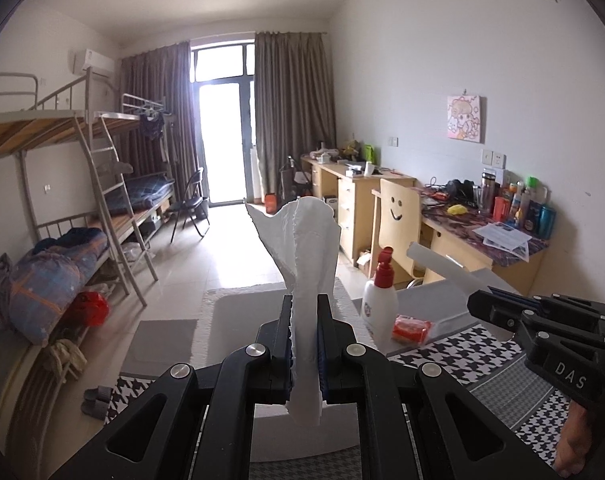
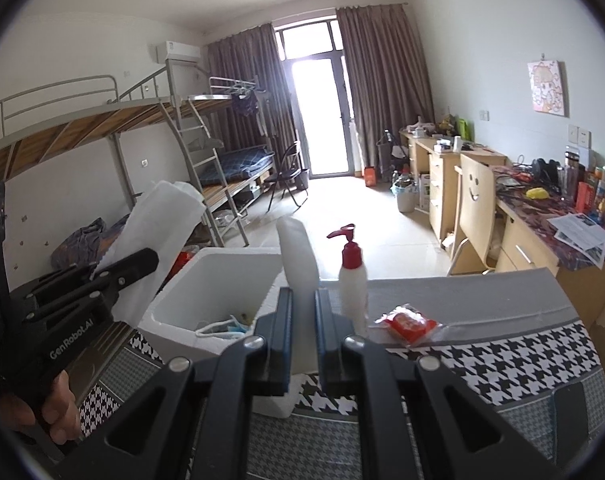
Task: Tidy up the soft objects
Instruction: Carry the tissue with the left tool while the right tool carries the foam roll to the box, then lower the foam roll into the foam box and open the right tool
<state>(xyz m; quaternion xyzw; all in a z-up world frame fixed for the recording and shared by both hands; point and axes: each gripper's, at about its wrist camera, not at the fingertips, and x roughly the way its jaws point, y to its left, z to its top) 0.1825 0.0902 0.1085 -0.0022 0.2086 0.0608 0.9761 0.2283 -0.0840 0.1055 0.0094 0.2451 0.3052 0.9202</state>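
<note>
Both claws clamped: left claw [image 1: 304, 344] raised, right claw [image 2: 303, 332] beside it.

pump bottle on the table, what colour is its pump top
Red, on a white pump bottle; the right wrist view shows it best.

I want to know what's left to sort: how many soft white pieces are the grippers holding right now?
2. A white tissue sheet is pinched in the left gripper, beside the white foam box. A translucent white plastic piece is clamped in the right gripper.
</note>
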